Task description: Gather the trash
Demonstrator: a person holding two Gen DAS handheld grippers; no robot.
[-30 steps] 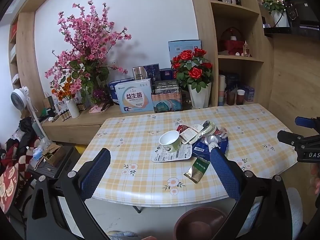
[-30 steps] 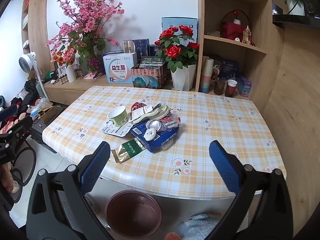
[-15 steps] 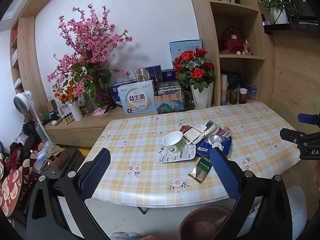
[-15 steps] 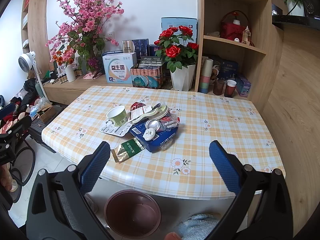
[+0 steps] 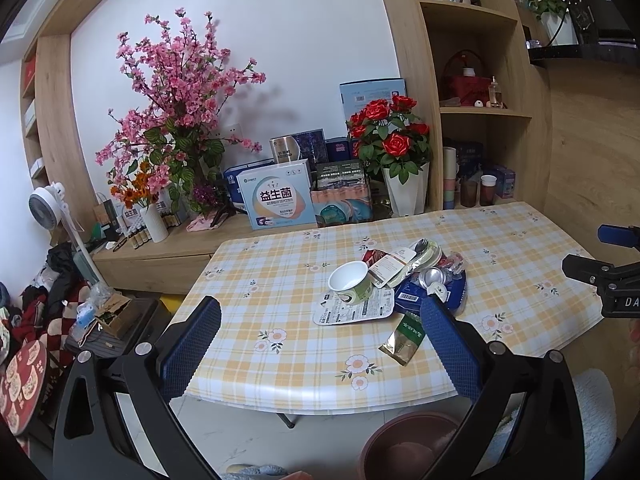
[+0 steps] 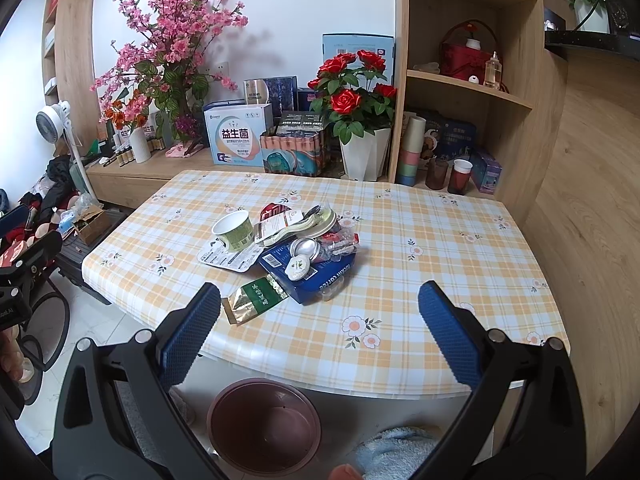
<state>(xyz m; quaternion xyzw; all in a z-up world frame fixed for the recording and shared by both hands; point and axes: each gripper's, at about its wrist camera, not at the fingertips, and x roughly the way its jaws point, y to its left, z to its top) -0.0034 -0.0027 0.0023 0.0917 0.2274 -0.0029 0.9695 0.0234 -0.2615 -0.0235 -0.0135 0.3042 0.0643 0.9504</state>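
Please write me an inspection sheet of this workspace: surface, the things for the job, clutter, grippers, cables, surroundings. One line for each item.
Surface: table with a yellow checked cloth, flower prints.
Job's things: trash pile mid-table: paper cup, flat white lid under it, blue bag, round foil lid, green-gold sachet nearest the front edge; brown bin on the floor below the edge.
Clutter: boxes, red roses and pink blossoms on the sideboard behind.
Grippers: left gripper and right gripper both open, holding nothing, short of the pile.
Cables: nothing seen.
Surroundings: shelves at right, white fan and piled clothes at left.
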